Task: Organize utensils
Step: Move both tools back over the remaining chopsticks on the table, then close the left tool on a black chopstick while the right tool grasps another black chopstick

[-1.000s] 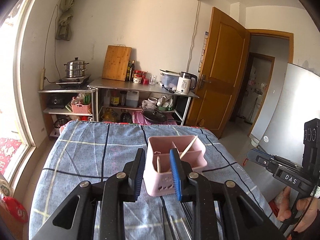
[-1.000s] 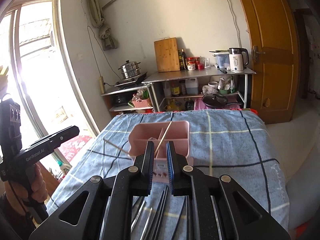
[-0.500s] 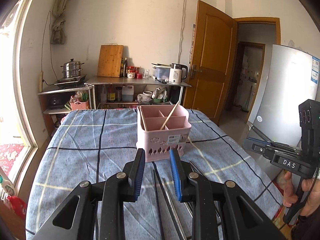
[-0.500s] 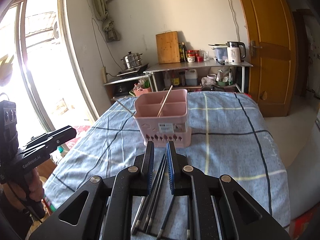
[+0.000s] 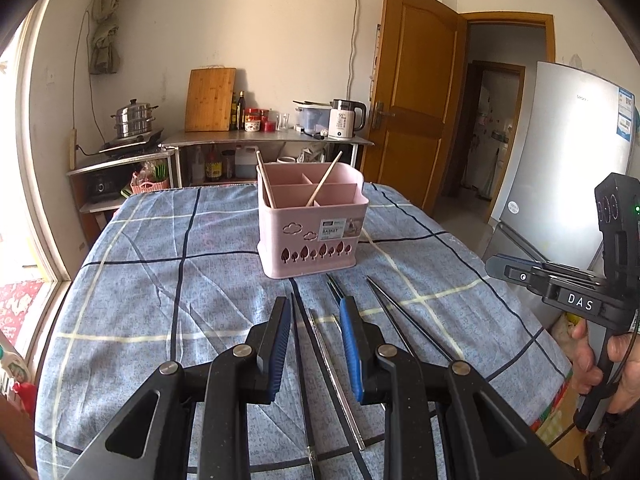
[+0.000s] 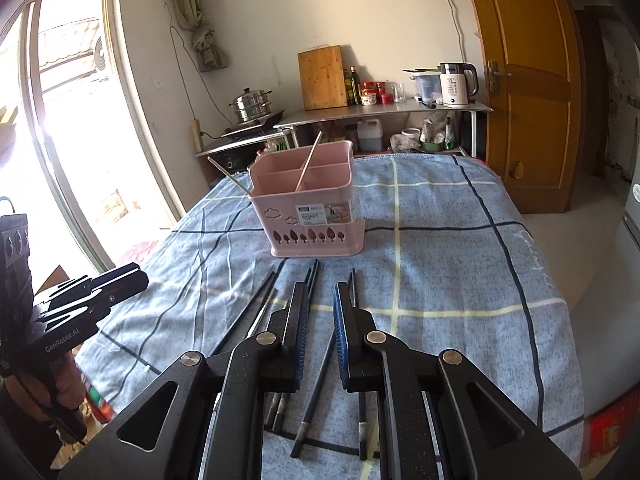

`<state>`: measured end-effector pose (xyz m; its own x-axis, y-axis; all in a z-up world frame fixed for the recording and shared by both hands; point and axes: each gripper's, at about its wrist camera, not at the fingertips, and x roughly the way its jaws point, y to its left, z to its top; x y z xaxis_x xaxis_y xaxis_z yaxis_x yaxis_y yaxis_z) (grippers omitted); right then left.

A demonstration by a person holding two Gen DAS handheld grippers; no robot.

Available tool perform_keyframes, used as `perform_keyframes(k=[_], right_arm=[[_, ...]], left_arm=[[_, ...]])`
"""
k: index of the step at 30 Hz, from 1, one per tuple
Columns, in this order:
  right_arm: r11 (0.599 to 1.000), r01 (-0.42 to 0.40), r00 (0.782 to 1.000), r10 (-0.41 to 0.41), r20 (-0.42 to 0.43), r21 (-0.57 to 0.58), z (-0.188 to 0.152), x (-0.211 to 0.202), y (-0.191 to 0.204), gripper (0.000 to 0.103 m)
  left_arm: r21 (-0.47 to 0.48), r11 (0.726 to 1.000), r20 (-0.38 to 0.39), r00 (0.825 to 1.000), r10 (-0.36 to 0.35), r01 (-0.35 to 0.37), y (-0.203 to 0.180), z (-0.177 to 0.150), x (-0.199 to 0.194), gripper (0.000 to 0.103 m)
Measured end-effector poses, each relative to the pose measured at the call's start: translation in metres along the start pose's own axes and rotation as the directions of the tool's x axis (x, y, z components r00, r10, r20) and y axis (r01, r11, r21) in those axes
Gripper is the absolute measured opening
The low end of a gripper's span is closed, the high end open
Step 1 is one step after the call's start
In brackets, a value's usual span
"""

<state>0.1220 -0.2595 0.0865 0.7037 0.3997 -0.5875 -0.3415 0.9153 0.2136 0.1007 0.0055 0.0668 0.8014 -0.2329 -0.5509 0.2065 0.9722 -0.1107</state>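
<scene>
Two wooden chopsticks (image 5: 322,180) already binned | jaws narrow, nothing held; dark chopsticks (image 6: 316,364) lie below them | next: one to be pinched; pink plastic basket (image 5: 314,236) stands ahead

Near ends of the dark chopsticks (image 5: 404,332) hidden under the tool, perhaps past the frame's bottom edge
</scene>
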Motion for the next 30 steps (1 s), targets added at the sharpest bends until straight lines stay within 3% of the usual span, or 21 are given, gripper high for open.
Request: perform_keyframes(k=[17,30], right_arm=[[1.0,0.015,0.993,-0.015,-0.117,-0.001,-0.013,0.054,-0.013,0.013],[0.999,0.033,0.964,-0.042,-0.263,-0.035,-0.009,0.128,-0.03,0.013]], left_arm=[[-0.004,1.0,-0.142,0.99,0.011,-0.012,0.017,-0.015,0.074,0.025],[0.004,1.0,-0.31,0.951,0.012,-0.011,0.025,-0.016,0.162,0.025]])
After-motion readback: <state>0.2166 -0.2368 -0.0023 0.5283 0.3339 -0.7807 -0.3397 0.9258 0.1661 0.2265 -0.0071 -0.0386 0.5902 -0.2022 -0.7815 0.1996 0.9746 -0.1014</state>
